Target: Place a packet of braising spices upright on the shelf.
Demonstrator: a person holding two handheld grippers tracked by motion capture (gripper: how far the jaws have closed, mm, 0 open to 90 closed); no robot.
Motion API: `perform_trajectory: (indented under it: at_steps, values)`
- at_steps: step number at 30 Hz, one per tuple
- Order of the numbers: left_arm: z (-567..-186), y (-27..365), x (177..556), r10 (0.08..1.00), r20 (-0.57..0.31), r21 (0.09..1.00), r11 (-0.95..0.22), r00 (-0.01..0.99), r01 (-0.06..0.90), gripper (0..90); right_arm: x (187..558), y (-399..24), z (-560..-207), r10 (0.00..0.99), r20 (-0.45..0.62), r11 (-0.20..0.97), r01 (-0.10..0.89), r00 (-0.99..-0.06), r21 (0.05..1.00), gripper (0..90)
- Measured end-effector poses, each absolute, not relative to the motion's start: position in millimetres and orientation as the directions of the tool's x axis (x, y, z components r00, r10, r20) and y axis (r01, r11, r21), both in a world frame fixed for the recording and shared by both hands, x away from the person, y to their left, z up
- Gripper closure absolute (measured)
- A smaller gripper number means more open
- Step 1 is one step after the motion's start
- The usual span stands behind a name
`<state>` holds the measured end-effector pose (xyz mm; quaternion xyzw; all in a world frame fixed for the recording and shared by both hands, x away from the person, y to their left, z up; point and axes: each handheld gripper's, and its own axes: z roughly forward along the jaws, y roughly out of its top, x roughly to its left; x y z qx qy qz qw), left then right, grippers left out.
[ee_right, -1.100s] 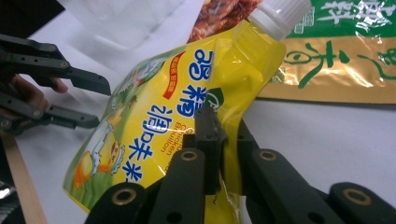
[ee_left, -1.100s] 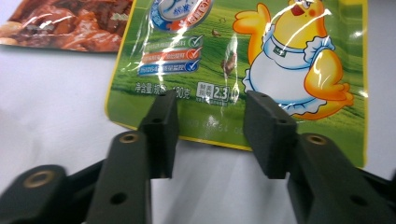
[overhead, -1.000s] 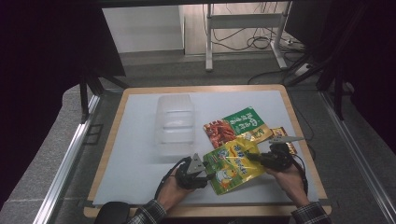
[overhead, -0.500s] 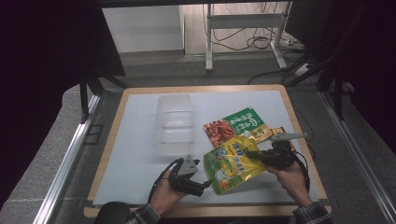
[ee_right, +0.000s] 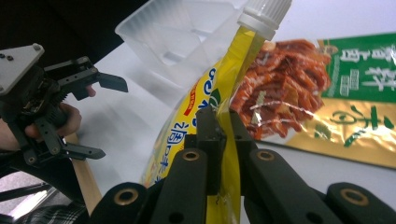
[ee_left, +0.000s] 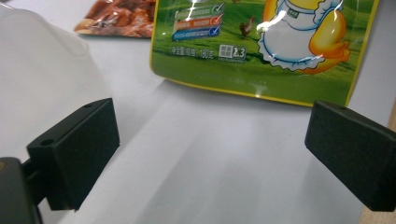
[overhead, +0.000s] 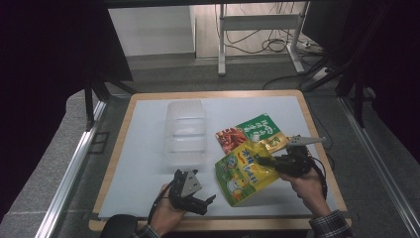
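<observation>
Now yellow pouch (overhead: 245, 171) cap away, lengthwise

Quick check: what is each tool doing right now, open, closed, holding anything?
Left tool: open, jaws just opened, nothing between them.
Right tool: closed on the yellow spouted pouch.
</observation>
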<state>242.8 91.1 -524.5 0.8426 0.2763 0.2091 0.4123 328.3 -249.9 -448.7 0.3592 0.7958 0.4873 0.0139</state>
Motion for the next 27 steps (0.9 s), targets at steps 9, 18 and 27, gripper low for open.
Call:
perform_trajectory:
  at_steps: [9, 18, 27]
  values:
    - [-522.3, 99.5, 238.5, 0.649, 0.126, 0.825, -0.488, 0.750, 0.284, 0.9, 326.8, -245.2, -424.0, 0.573, 0.297, 0.273, 0.521, -0.763, 0.809, 87.9]
    - [-519.8, 103.5, 233.7, 0.659, 0.109, 0.853, -0.447, 0.745, 0.270, 0.0, 328.8, -243.0, -401.7, 0.565, 0.273, 0.265, 0.485, -0.779, 0.833, 88.3]
    - [-520.4, 104.5, 232.4, 0.647, 0.116, 0.855, -0.451, 0.753, 0.256, 0.0, 334.4, -236.9, -385.8, 0.582, 0.226, 0.277, 0.451, -0.782, 0.849, 88.3]
